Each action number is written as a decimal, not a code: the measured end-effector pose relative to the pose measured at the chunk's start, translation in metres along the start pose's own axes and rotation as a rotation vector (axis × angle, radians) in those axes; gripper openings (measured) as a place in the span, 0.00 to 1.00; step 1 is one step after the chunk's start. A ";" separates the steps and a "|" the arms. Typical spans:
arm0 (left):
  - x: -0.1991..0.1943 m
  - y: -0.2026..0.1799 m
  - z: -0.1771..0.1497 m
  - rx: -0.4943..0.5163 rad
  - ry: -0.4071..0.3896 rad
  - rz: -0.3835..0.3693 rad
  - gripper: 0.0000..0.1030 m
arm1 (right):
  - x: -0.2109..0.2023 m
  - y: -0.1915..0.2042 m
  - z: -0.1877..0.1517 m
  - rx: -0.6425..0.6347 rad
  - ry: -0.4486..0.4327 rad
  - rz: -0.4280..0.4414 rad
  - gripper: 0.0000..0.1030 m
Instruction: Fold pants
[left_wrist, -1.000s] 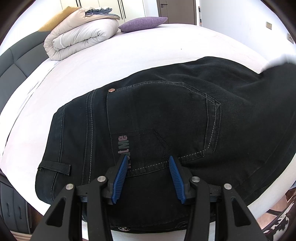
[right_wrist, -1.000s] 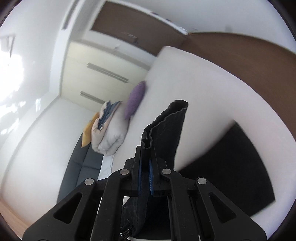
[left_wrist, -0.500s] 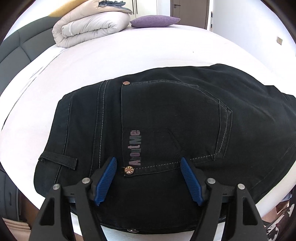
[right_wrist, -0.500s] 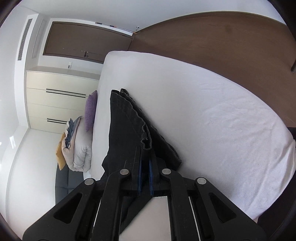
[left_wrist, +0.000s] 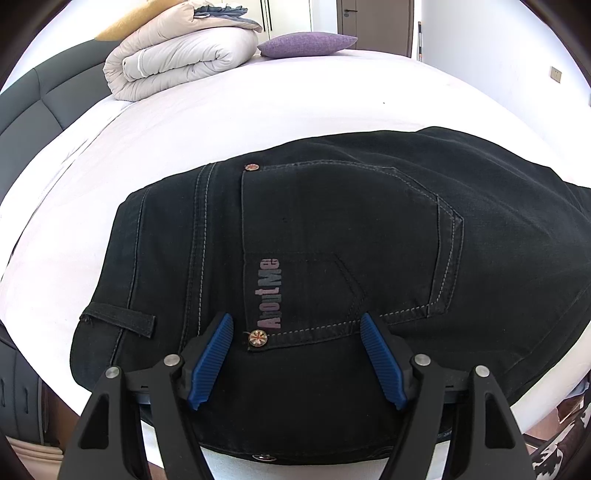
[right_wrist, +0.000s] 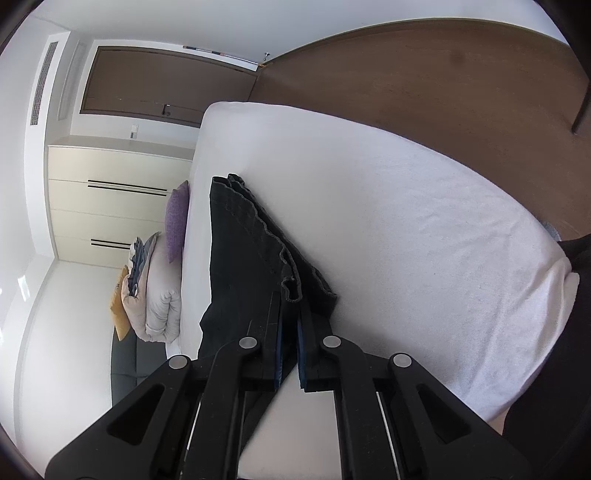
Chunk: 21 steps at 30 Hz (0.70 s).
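Black denim pants (left_wrist: 332, 236) lie flat on the white bed (left_wrist: 229, 110), back pocket and waistband up, waist toward me. My left gripper (left_wrist: 295, 332) is open and empty, its blue pads on either side of the pocket's lower rivet, just above the cloth. In the right wrist view my right gripper (right_wrist: 290, 306) is shut on the stacked hem ends of the pants legs (right_wrist: 251, 243). It holds them close over the white mattress (right_wrist: 388, 221).
A rolled grey duvet (left_wrist: 177, 62) and a purple pillow (left_wrist: 306, 44) sit at the far end of the bed. A dark headboard (left_wrist: 33, 107) runs along the left. Cream wardrobe drawers (right_wrist: 110, 206) and a brown wood floor (right_wrist: 424, 85) show in the right wrist view.
My left gripper has opened wider and drawn back slightly over the waist. My right gripper has lowered the held leg ends from up in the air toward the mattress.
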<state>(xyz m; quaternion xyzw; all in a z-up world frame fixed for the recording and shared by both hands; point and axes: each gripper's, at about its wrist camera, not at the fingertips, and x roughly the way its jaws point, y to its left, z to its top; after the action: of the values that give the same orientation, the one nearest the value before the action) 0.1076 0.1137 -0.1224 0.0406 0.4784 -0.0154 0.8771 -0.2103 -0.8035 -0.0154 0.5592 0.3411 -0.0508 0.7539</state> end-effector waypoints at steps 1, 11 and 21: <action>0.000 0.000 0.000 0.000 -0.001 0.001 0.72 | -0.003 -0.001 0.000 -0.010 -0.001 -0.003 0.04; 0.000 0.006 -0.004 -0.006 -0.007 -0.006 0.72 | -0.014 -0.027 0.009 0.093 -0.033 0.142 0.07; 0.000 0.007 -0.004 -0.006 -0.011 0.000 0.72 | -0.054 0.031 -0.002 -0.070 -0.127 0.039 0.70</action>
<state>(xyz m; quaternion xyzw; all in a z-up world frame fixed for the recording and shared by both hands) 0.1045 0.1211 -0.1241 0.0378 0.4735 -0.0139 0.8798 -0.2380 -0.8063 0.0405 0.5348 0.2830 -0.0597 0.7939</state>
